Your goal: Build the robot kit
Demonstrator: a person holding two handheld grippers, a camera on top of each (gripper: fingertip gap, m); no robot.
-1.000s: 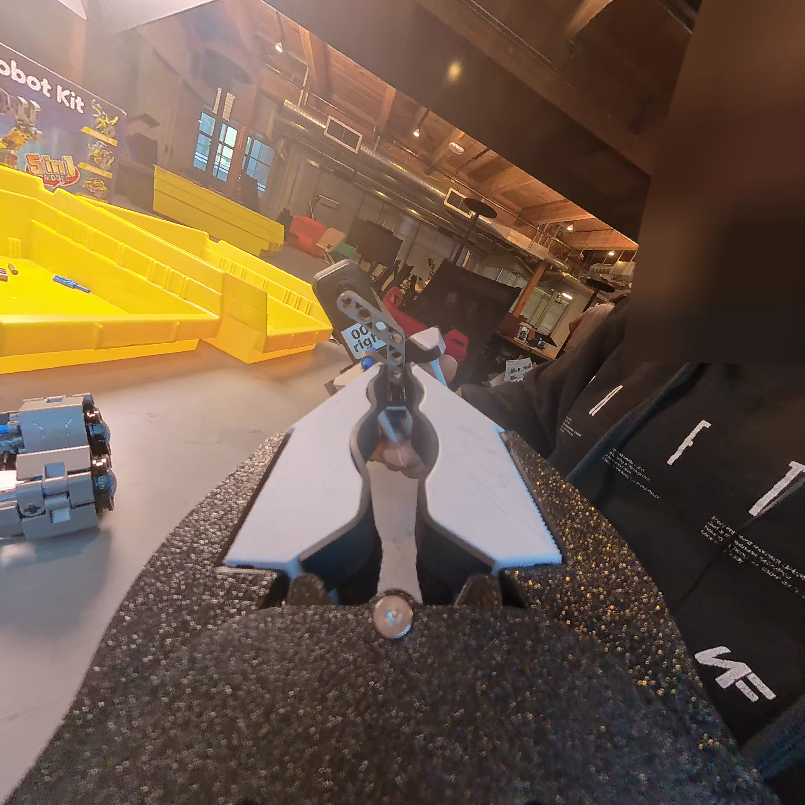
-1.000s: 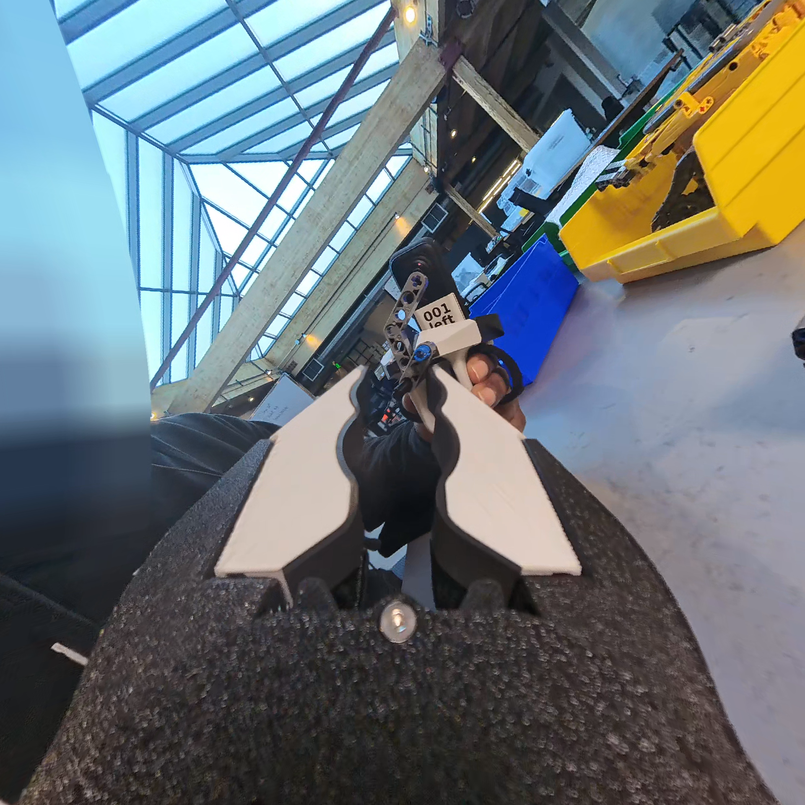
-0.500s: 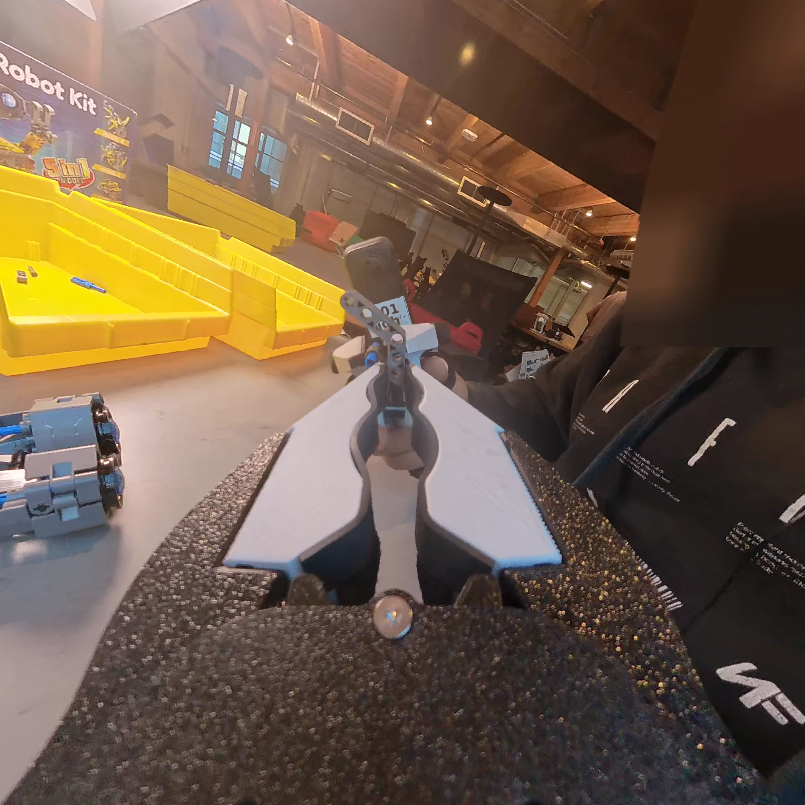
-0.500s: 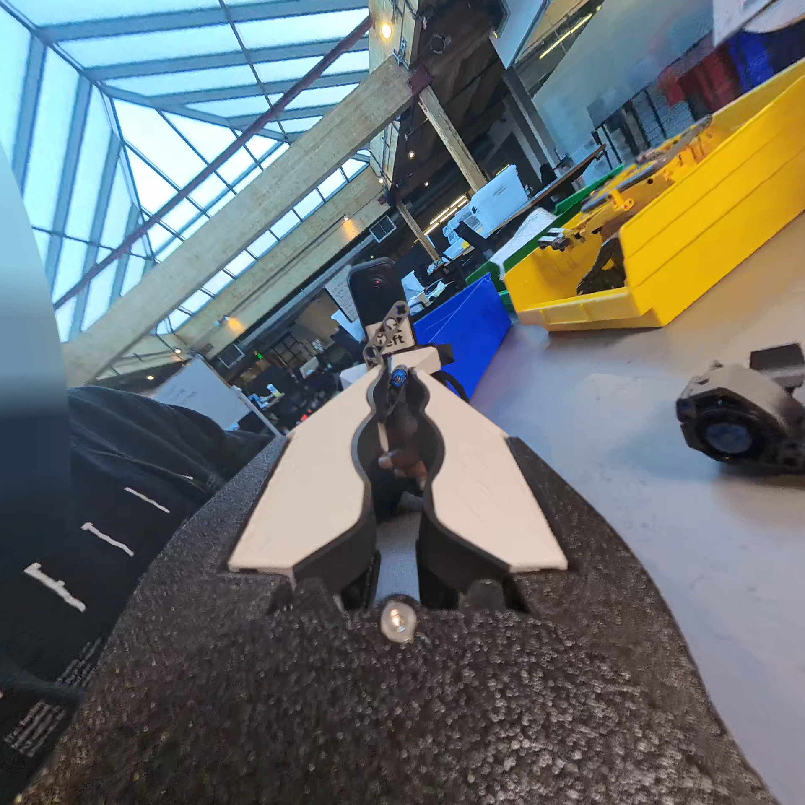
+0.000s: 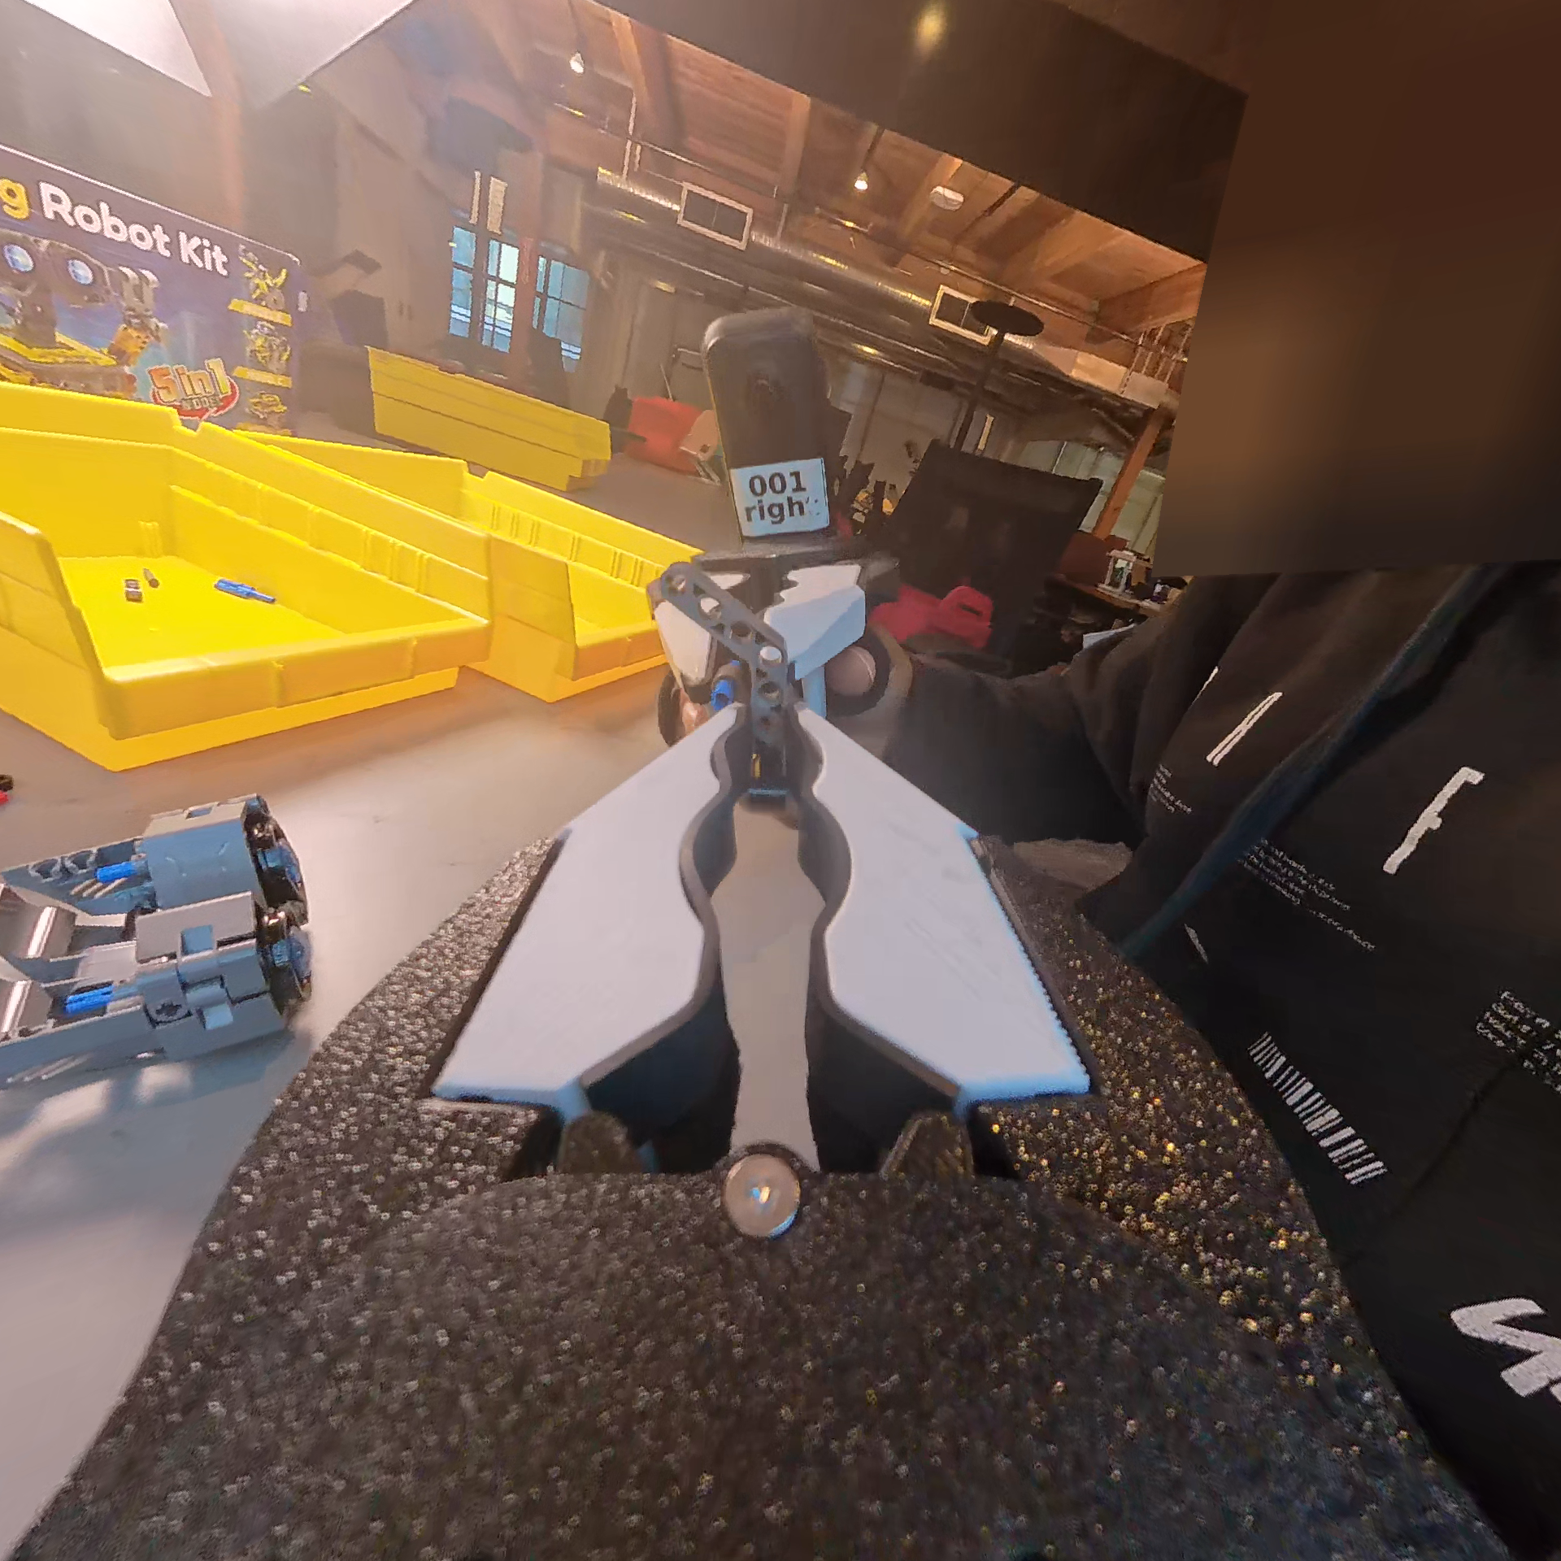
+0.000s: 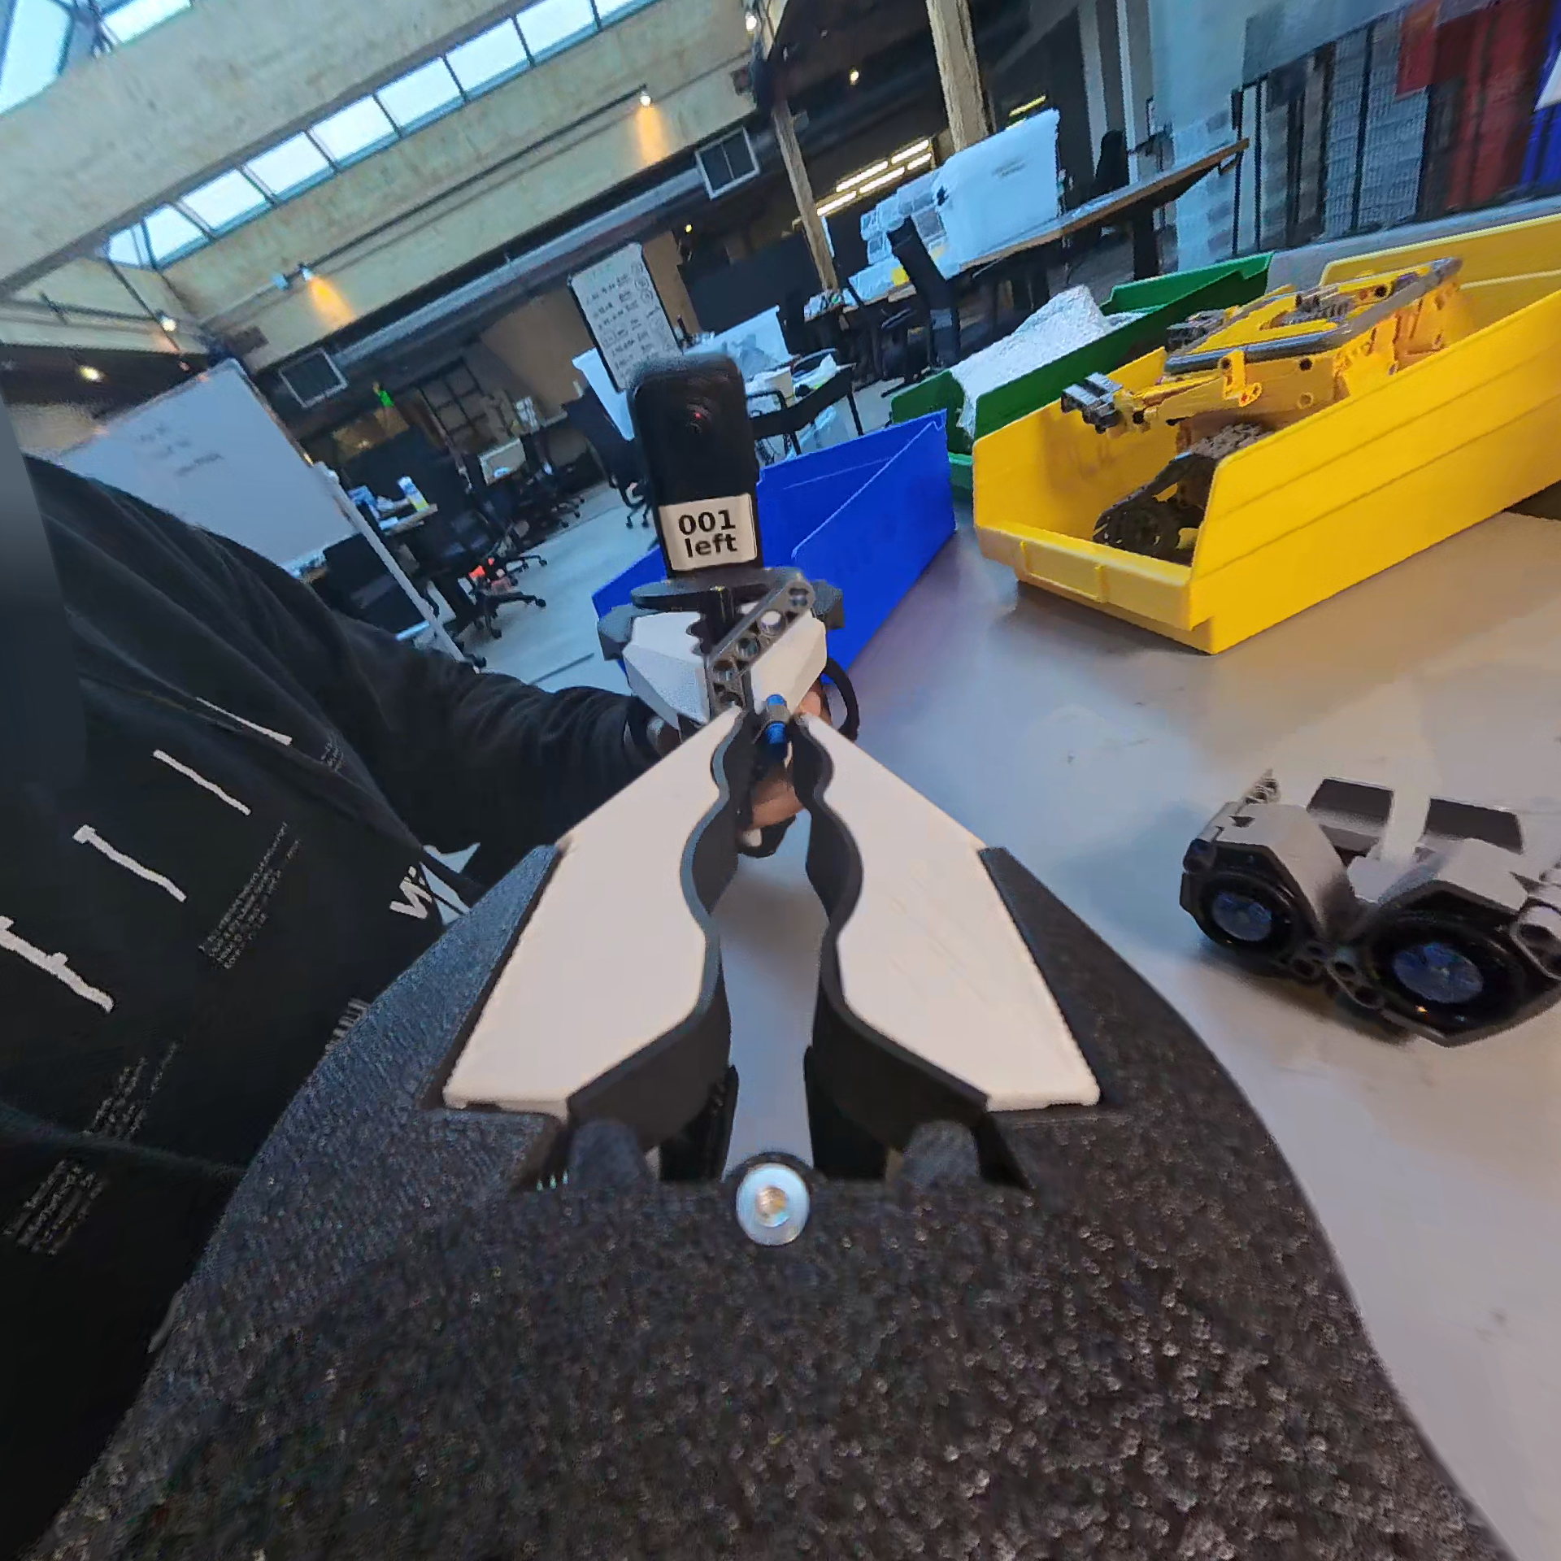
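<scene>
My left gripper [image 5: 764,739] is shut on the lower end of a dark grey perforated beam [image 5: 726,625]. The beam rises up and to the left from the fingertips. My right gripper [image 6: 769,739] faces it and is shut on a small blue pin [image 6: 773,722]. The pin sits against the same beam [image 6: 752,642]. The pin also shows in the left wrist view [image 5: 722,694], at the beam's side. Both grippers hold these parts in the air above the grey table [image 6: 1140,718], tip to tip. Whether the pin is seated in a hole is hidden.
A grey brick-built assembly [image 5: 169,946] lies on the table and also shows in the right wrist view [image 6: 1368,912]. Yellow bins [image 5: 253,642] and a printed box [image 5: 144,312] stand behind it. A yellow bin [image 6: 1225,541] holds a yellow model, beside a blue bin [image 6: 853,524]. A person in black [image 5: 1309,845] is close. Less than 4 cm separates the two grippers' tips. The grey brick-built assembly [image 5: 169,946] is about equally far from each gripper, around 15 centimetres.
My right gripper has closed from open onto the blue pin at the beam. Both grippers have tilted downward, bringing the table and the grey assembly more into view. My left gripper stays shut on the beam.
</scene>
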